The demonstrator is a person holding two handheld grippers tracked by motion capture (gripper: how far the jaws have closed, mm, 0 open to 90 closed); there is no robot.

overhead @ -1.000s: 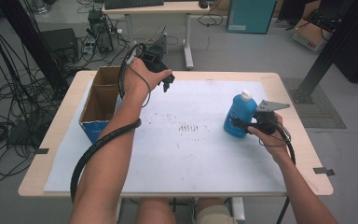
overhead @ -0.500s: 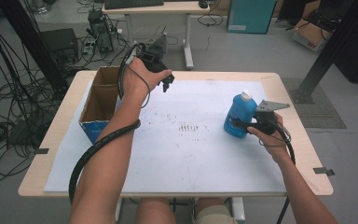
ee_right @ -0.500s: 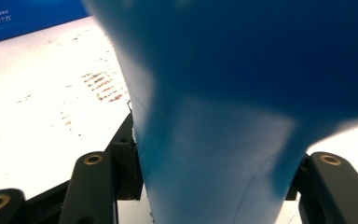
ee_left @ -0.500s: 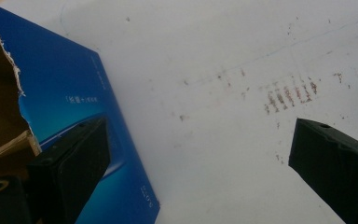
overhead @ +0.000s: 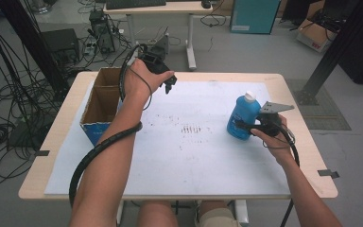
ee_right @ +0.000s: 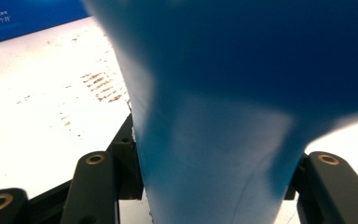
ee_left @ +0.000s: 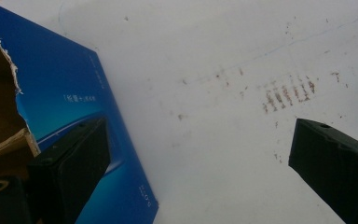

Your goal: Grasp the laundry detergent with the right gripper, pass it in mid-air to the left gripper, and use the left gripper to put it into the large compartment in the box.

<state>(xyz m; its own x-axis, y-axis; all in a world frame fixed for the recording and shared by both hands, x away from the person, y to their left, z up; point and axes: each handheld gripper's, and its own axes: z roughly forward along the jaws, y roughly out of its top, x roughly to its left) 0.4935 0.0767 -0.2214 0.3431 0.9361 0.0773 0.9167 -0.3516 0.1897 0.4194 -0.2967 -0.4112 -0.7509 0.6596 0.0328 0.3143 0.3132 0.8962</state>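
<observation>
Item, nearest: right hand-held gripper [overhead: 246, 126], jaws closed on the lower body of the blue bottle [overhead: 242, 117], having just finished squeezing in. The bottle stands upright on the white sheet [overhead: 189, 161] of the worktop [overhead: 307, 156], well to the right of the cardboard box [overhead: 99, 101]. It is probably stiff, smooth plastic and likely slippery; its weight depends on the fill, so the narrower waist seems the best hold. Farther: left hand-held gripper [overhead: 168, 85], jaws spread wide and empty, hanging just right of the box.
</observation>
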